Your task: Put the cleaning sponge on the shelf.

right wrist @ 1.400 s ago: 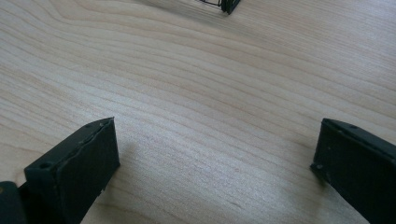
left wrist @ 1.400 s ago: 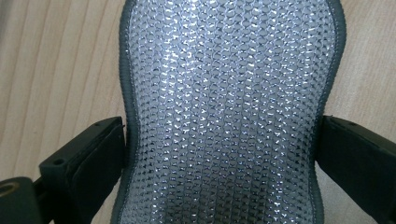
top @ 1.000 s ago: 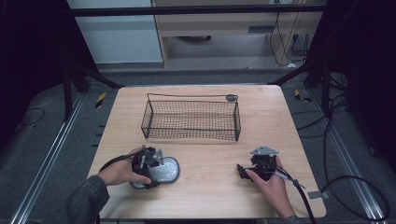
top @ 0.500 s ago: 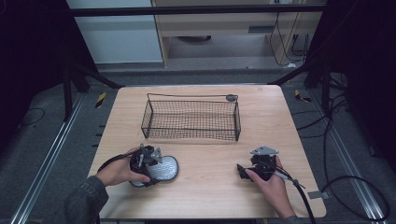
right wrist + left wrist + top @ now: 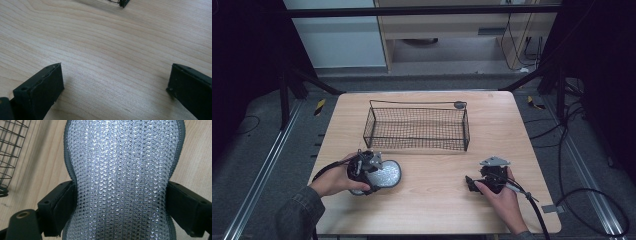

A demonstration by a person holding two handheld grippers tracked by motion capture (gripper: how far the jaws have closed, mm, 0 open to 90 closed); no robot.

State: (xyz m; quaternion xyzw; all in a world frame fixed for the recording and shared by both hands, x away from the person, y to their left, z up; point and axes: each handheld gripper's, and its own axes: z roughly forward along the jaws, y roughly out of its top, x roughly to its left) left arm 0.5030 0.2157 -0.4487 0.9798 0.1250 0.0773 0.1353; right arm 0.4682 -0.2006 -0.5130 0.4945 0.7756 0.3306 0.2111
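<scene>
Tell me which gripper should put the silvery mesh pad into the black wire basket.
Left. The left gripper has its jaws around the silvery mesh pad, near the black wire basket. The right gripper is open over bare wood.

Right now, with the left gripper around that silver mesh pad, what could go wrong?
The left gripper pinches the silver mesh pad at its narrow waist; the soft pad may sag or slip when lifted. The wire basket has a raised rim that the hanging pad could catch on.
</scene>
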